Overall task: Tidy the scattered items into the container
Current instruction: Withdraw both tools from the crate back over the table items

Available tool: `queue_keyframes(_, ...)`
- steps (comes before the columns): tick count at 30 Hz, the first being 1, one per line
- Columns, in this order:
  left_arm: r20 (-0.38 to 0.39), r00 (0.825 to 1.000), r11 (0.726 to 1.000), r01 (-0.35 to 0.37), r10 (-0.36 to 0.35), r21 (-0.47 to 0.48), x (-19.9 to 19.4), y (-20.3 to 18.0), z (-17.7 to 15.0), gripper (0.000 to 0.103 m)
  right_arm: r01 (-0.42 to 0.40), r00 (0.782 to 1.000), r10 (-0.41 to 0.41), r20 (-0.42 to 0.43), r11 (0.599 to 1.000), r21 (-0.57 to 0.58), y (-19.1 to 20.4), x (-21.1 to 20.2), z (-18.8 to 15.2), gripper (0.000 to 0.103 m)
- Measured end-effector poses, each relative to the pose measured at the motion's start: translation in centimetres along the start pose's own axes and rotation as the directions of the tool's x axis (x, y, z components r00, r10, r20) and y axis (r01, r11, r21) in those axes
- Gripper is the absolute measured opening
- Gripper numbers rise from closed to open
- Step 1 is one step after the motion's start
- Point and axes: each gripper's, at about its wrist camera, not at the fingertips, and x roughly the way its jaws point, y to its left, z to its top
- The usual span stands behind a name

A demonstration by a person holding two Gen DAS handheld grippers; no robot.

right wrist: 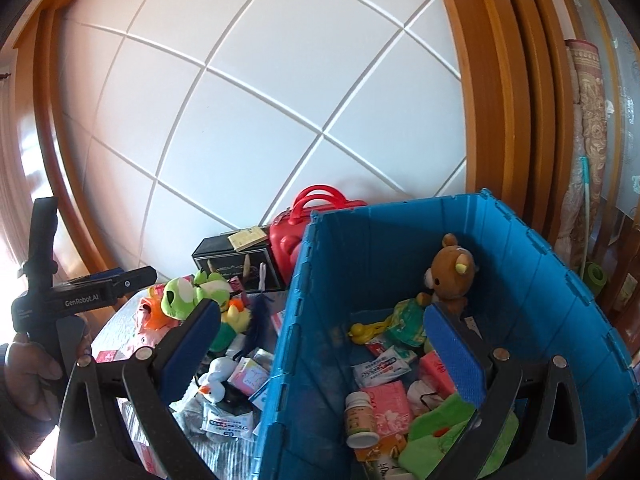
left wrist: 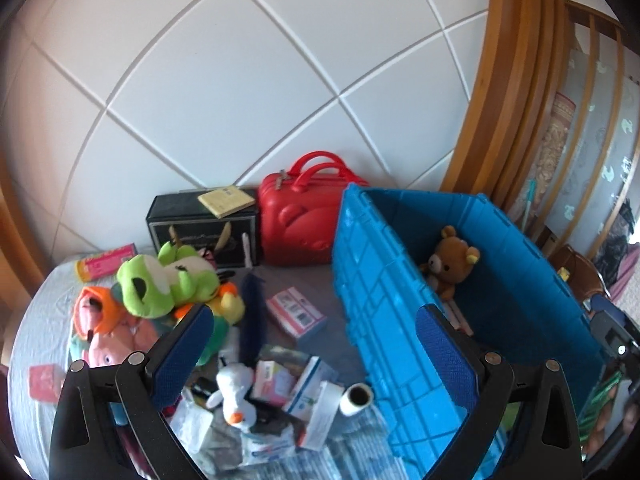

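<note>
The white plush duck (left wrist: 236, 394) lies amid packets near the front edge of the surface, just left of the blue crate (left wrist: 400, 280), and looks soft and light, best pinched across its body, while the left gripper (left wrist: 316, 330) and right gripper (right wrist: 324, 340) hover with fingers spread, empty.

Blue crate (right wrist: 500, 264) is standing open, holding brown bear (right wrist: 450, 270), pill bottle (right wrist: 360, 416), packets. Green frog plush (left wrist: 160, 280), white duck (left wrist: 236, 392), boxes are lying scattered beside it.
</note>
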Motion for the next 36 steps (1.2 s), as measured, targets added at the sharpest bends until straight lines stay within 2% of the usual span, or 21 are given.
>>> queue_keyframes(7,-0.087,0.989,0.988,-0.124,0.116,-0.092,-0.6,9.5,-4.6,0.102,-0.051,0.997,0.048,-0.063,0.998,-0.046,5.5,3.3,-2.3,0.103)
queue_keyframes(15,-0.163,0.969,0.965,-0.212,0.186,-0.154,-1.9,18.9,-8.4,0.102,-0.088,0.985,0.075,-0.152,0.993,-0.080,11.6,6.9,-5.3,0.103)
queue_keyframes(27,-0.204,0.956,0.949,-0.252,0.213,-0.190,-3.4,27.2,-11.4,0.102,-0.121,0.966,0.089,-0.243,0.985,-0.120,18.8,10.7,-8.6,0.103)
queue_keyframes(36,-0.250,0.939,0.932,-0.292,0.237,-0.212,-4.4,33.2,-14.5,0.102,-0.150,0.942,0.094,-0.321,0.977,-0.154,24.4,13.9,-12.0,0.103)
